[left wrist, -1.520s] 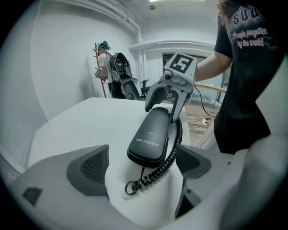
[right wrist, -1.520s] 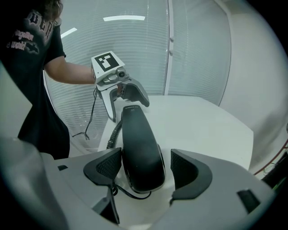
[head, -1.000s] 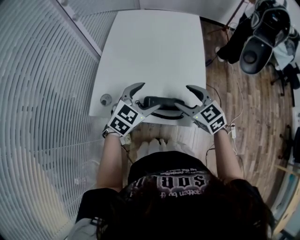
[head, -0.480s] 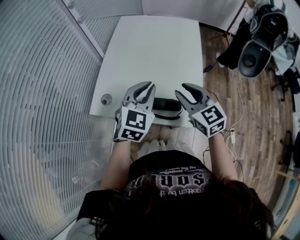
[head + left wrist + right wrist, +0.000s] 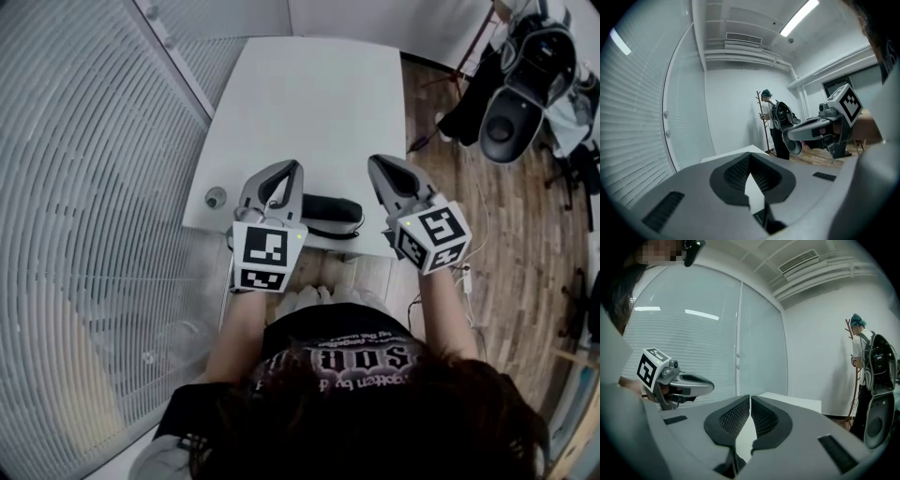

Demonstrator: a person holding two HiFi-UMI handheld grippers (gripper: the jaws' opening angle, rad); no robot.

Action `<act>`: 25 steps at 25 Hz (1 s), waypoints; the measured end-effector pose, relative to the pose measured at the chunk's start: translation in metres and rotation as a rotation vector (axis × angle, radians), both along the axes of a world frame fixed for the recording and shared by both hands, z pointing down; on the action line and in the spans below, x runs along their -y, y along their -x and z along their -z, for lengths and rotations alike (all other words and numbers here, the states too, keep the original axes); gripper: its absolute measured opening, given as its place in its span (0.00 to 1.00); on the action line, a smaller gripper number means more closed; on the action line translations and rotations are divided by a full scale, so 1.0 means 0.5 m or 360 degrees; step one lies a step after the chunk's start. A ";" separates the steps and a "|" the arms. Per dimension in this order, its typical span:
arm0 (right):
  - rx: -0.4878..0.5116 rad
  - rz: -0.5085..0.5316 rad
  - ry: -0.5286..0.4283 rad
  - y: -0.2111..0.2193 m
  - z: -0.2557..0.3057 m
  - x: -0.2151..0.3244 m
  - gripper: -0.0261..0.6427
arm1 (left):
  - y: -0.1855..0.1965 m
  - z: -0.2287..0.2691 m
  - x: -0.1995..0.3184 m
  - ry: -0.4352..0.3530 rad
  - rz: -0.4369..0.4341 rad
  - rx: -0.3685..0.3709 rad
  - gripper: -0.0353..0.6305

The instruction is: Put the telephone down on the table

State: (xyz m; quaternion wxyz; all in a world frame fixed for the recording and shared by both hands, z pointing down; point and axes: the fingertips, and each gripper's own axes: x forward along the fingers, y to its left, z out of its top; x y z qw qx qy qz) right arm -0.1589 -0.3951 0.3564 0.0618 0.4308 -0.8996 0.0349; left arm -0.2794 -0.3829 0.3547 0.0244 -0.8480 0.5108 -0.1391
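The black telephone (image 5: 328, 211) lies flat on the white table (image 5: 309, 94), close to its near edge. My left gripper (image 5: 292, 167) hovers over the telephone's left end, pointing away from me. Its jaws are shut with nothing between them, the pads meeting in the left gripper view (image 5: 750, 155). My right gripper (image 5: 376, 161) is just right of the telephone, also shut and empty, its ribbed pads (image 5: 740, 416) touching at the tips. Neither gripper touches the telephone, and neither gripper view shows it. Each gripper appears in the other's view: the right gripper (image 5: 820, 129) and the left gripper (image 5: 682, 380).
A small round object (image 5: 216, 197) sits near the table's left front corner. Window blinds (image 5: 84, 187) run along the left. On the wooden floor at the right stand a black chair and bags (image 5: 525, 75). A coat stand with a backpack (image 5: 780, 117) is by the far wall.
Both grippers have let go of the telephone's ends, swung to point forward and closed. The telephone stays on the table by the near edge.
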 end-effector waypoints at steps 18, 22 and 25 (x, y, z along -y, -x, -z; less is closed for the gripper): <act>0.0048 -0.0013 0.0020 0.004 0.011 -0.040 0.08 | 0.001 0.009 -0.021 0.0060 0.0084 -0.0131 0.06; 0.0023 0.0008 -0.0001 0.011 0.019 -0.045 0.08 | -0.001 0.010 -0.026 0.0066 0.0083 -0.0107 0.06; 0.0032 0.0005 -0.0005 0.009 0.024 -0.043 0.08 | 0.001 0.012 -0.026 0.0062 0.0089 -0.0094 0.06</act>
